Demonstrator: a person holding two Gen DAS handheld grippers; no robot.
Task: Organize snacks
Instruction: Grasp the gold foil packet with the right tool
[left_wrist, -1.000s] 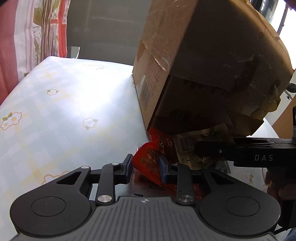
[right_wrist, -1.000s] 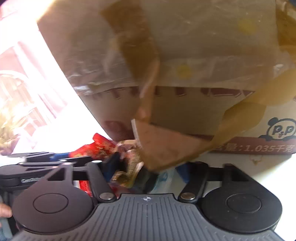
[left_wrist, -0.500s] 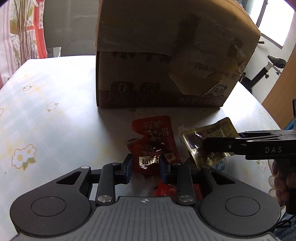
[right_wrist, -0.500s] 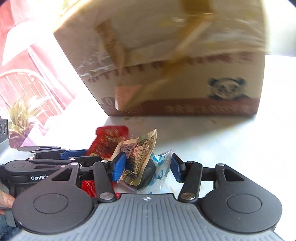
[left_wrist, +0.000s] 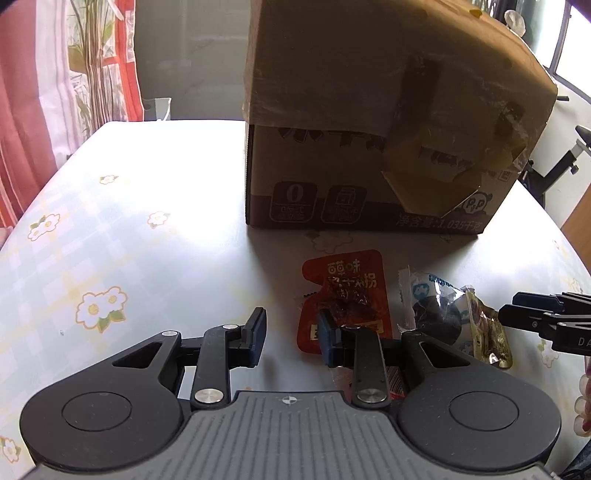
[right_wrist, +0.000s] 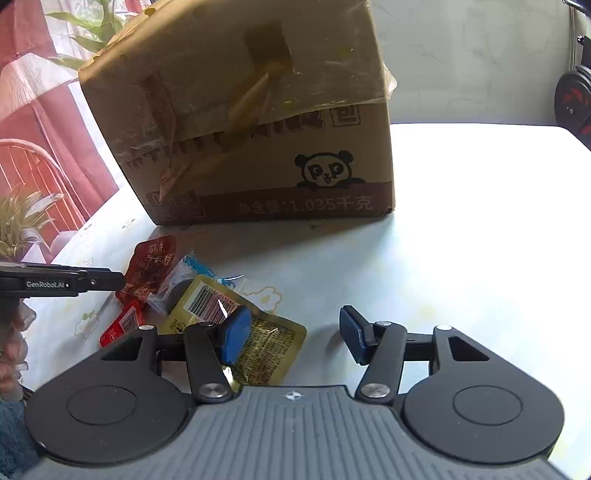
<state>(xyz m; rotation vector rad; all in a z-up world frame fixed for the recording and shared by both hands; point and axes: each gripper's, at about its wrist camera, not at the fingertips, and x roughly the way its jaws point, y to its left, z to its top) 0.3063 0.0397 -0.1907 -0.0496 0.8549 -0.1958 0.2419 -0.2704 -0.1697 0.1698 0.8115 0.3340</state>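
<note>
Both my tongs hang wide open with nothing in them: left gripper (left_wrist: 291, 334) low beside the red snack packet (left_wrist: 345, 295), right gripper (right_wrist: 291, 334) over the gold packet (right_wrist: 236, 325). The snacks lie loose in a small heap on the flowered table (left_wrist: 129, 240), a clear blue-printed packet (left_wrist: 434, 306) between red and gold, all just in front of the cardboard box (right_wrist: 258, 129). I reckon sorting is only starting; next I must close on one packet's edge.

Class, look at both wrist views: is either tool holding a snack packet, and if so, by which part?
Nothing is held. The left tool and right tool are both open, with the snack packets lying on the table.
</note>
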